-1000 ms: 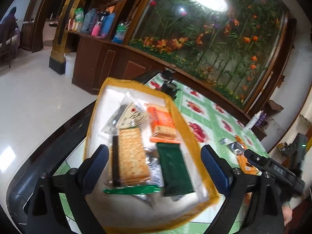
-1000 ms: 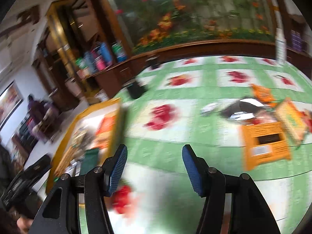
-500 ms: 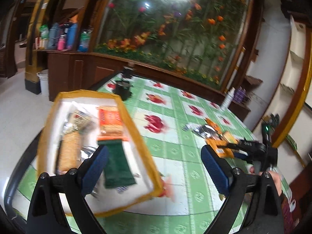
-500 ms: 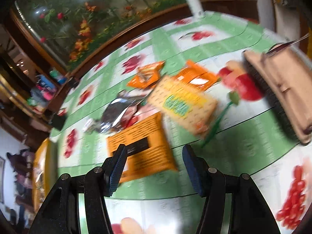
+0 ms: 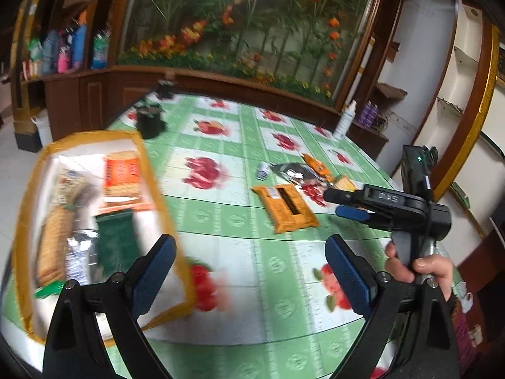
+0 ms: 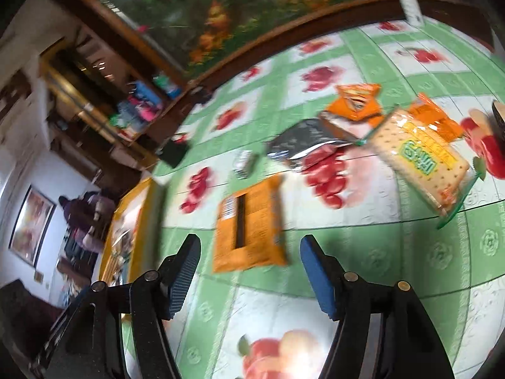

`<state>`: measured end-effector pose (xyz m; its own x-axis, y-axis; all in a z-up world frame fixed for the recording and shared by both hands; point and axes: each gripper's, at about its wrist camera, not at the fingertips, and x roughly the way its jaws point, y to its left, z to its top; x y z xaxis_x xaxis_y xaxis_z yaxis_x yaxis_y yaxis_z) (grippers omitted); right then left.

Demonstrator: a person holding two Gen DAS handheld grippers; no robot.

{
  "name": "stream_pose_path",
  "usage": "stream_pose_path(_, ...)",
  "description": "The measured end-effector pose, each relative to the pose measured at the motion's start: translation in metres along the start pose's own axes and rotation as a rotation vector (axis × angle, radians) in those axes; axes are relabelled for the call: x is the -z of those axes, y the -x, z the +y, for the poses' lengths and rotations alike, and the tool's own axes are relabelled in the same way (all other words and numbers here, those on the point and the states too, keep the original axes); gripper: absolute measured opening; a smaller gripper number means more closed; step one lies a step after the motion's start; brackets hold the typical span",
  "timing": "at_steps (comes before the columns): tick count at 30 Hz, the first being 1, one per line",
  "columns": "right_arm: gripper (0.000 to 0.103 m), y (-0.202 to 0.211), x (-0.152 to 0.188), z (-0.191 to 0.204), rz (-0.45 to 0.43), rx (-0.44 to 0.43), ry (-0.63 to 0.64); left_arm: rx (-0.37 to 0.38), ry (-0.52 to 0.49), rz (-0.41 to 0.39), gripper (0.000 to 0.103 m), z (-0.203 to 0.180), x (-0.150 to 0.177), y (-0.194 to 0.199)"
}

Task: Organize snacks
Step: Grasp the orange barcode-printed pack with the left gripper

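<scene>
A yellow-rimmed tray [image 5: 148, 164] on the left of the table holds crackers, an orange pack and a green pack. My left gripper [image 5: 251, 274] is open, with nothing between its fingers, beside the tray's right rim. A flat orange packet [image 6: 249, 224] lies on the green tablecloth just ahead of my right gripper [image 6: 251, 276]. Its jaws are opening, and nothing is between the pads. Farther off lie a silver pouch [image 6: 303, 145], an orange chips bag [image 6: 356, 101] and a cracker pack [image 6: 419, 158]. In the left wrist view the right gripper [image 5: 334, 202] hovers right of the orange packet [image 5: 285, 208].
A small wrapped item [image 6: 244, 161] lies by the silver pouch. A black object [image 5: 151, 120] and a white bottle [image 5: 345, 120] stand near the table's far edge. A wooden counter with flowers runs behind. A hand [image 5: 423, 268] grips the right tool. A person [image 6: 91, 211] is far off.
The left gripper swung right, from over the tray to the cloth beside it. The right gripper came closer to the orange packet, and its jaws stand wider.
</scene>
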<state>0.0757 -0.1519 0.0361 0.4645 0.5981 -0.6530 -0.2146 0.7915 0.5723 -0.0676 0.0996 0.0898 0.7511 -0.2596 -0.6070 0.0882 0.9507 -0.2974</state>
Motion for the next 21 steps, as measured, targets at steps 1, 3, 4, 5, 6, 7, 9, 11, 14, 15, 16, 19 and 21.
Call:
stream_pose_path(1,0.07,0.002,-0.004,-0.003,-0.012,0.033,-0.005,0.016,0.001,0.025,0.095,-0.004,-0.004,-0.009)
stream_pose_path(3,0.07,0.017,-0.013,-0.006,-0.095,0.114,0.015,0.031,0.009,0.096,0.095,-0.014,-0.014,-0.03)
stream_pose_path(4,0.07,0.024,-0.02,-0.009,-0.137,0.148,0.026,0.044,0.022,0.121,0.095,-0.018,-0.018,-0.04)
stream_pose_path(5,0.071,0.035,-0.024,-0.013,-0.196,0.199,0.041,0.062,0.041,0.148,0.095,-0.021,-0.022,-0.052)
stream_pose_path(6,0.074,0.043,-0.03,-0.02,-0.238,0.243,0.049,0.072,0.062,0.179,0.095,-0.024,-0.025,-0.066)
stream_pose_path(7,0.075,0.05,-0.033,-0.028,-0.269,0.287,0.044,0.067,0.081,0.205,0.095,-0.026,-0.028,-0.078)
stream_pose_path(9,0.075,0.056,-0.039,-0.044,-0.276,0.305,0.006,0.057,0.129,0.26,0.095,-0.027,-0.032,-0.105)
stream_pose_path(11,0.075,0.061,-0.045,-0.064,-0.274,0.288,-0.052,0.011,0.164,0.281,0.095,-0.03,-0.037,-0.127)
stream_pose_path(14,0.075,0.066,-0.05,-0.08,-0.281,0.304,-0.087,-0.066,0.142,0.289,0.095,-0.037,-0.042,-0.148)
stream_pose_path(15,0.075,0.067,-0.054,-0.082,-0.285,0.312,-0.092,-0.092,0.139,0.29,0.095,-0.041,-0.044,-0.155)
stream_pose_path(16,0.075,0.066,-0.056,-0.085,-0.286,0.317,-0.096,-0.093,0.134,0.289,0.095,-0.044,-0.045,-0.161)
stream_pose_path(19,0.075,0.06,-0.061,-0.091,-0.265,0.314,-0.099,-0.168,0.061,0.318,0.095,-0.063,-0.045,-0.182)
stream_pose_path(21,0.075,0.052,-0.064,-0.092,-0.243,0.339,-0.086,-0.234,0.014,0.317,0.095,-0.071,-0.042,-0.193)
